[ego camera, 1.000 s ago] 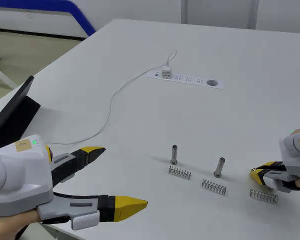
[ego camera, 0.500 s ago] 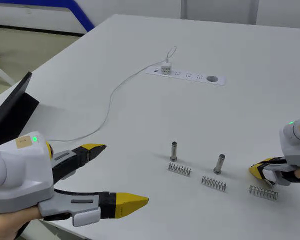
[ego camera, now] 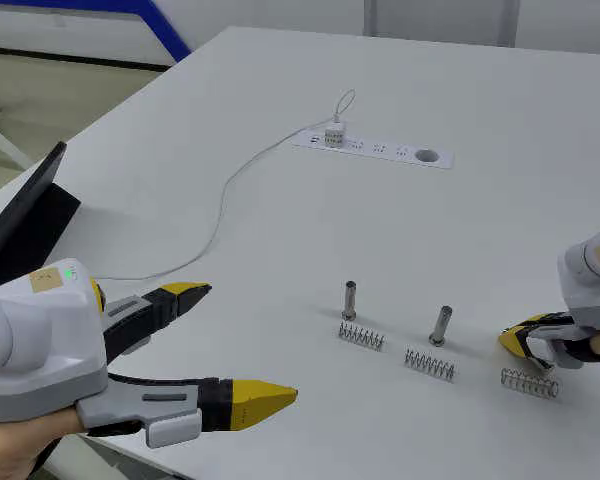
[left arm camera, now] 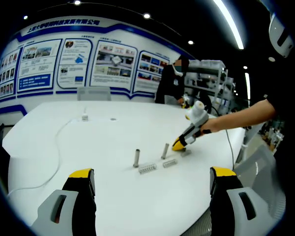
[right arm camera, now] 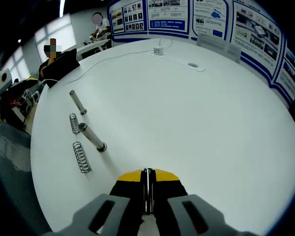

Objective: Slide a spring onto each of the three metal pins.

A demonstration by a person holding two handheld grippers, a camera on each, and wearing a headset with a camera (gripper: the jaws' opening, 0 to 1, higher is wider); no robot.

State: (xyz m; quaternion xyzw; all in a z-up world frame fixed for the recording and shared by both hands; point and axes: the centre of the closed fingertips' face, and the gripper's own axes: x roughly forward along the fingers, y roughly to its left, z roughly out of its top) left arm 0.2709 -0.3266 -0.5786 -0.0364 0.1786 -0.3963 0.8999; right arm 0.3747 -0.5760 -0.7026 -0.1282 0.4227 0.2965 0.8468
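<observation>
Your head view is bright and even; the pins (ego camera: 349, 299) cast only faint, soft shadows. Both gripper views bend hard at the edges, with ceiling strip lights (left arm camera: 230, 23) glaring far above.

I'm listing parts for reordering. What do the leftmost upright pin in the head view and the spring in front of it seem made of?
The pin looks like bare metal, likely steel: grey, smooth, with a bright streak down its shaft. The spring looks like thin silvery steel wire in open coils. Alloy or plating cannot be told.
</observation>
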